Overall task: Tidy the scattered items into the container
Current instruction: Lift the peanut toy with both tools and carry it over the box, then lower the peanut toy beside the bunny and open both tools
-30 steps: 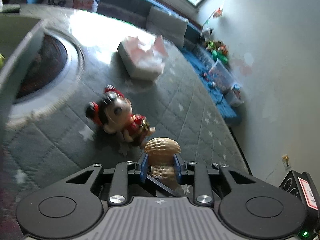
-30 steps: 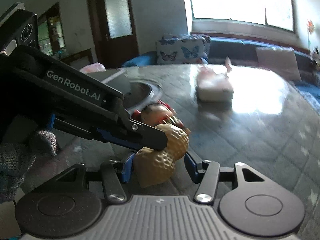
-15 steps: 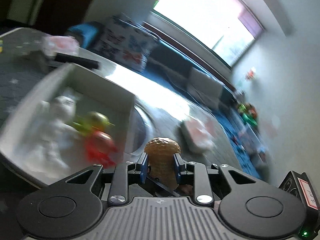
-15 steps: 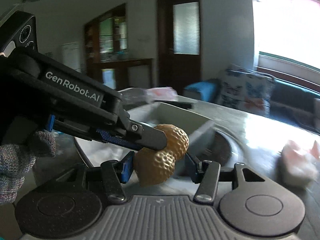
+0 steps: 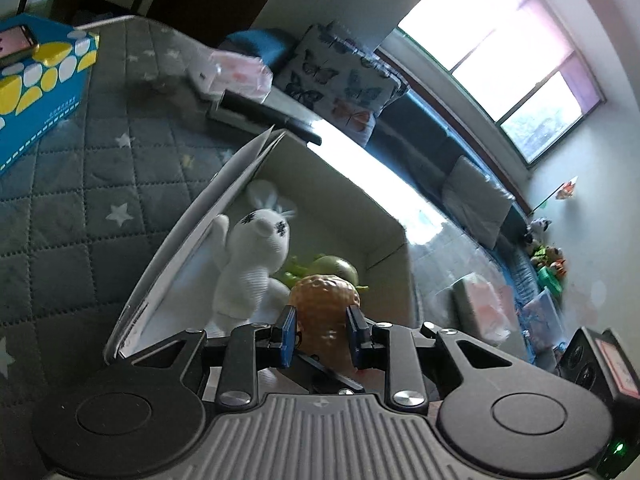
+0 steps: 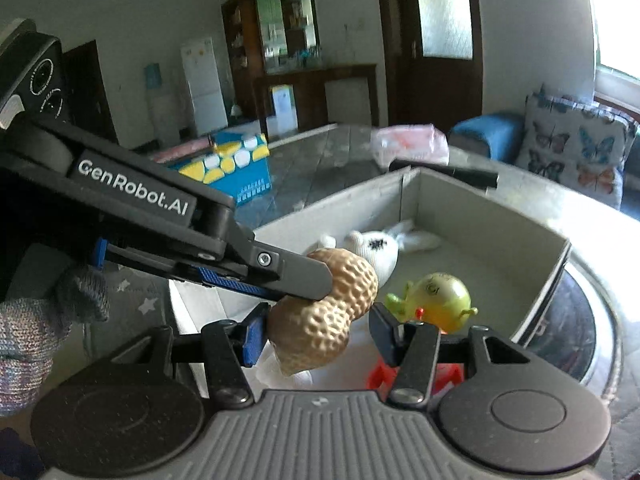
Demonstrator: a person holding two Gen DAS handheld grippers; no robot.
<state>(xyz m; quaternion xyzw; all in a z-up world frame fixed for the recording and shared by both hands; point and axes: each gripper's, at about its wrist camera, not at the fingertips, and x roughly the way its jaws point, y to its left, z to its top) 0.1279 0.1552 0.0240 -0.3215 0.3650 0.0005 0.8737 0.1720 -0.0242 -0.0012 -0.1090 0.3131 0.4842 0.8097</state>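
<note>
A tan peanut toy (image 5: 324, 304) is clamped between the blue pads of my left gripper (image 5: 321, 334) and hangs over the near end of an open grey box (image 5: 384, 216). In the right wrist view the left gripper (image 6: 296, 284) reaches in from the left with the peanut (image 6: 324, 320) in its jaws. My right gripper (image 6: 318, 334) flanks the same peanut. Its left pad is against the toy and its right pad stands apart, so it is open. Inside the box (image 6: 480, 208) lie a white rabbit plush (image 5: 256, 256), a green round toy (image 6: 440, 300) and a red piece (image 6: 380, 376).
The box sits on a grey quilted cover with white stars. A blue and yellow carton (image 5: 36, 92) stands at the far left. A pink packet (image 5: 236, 72) and a black bar (image 5: 272, 116) lie behind the box. A tissue pack (image 5: 480, 308) lies to the right. A gloved hand (image 6: 40, 320) holds the left gripper.
Both grippers swung away from the red doll and tissue pack on the quilt to above the open box. The peanut stayed in the left gripper throughout.
</note>
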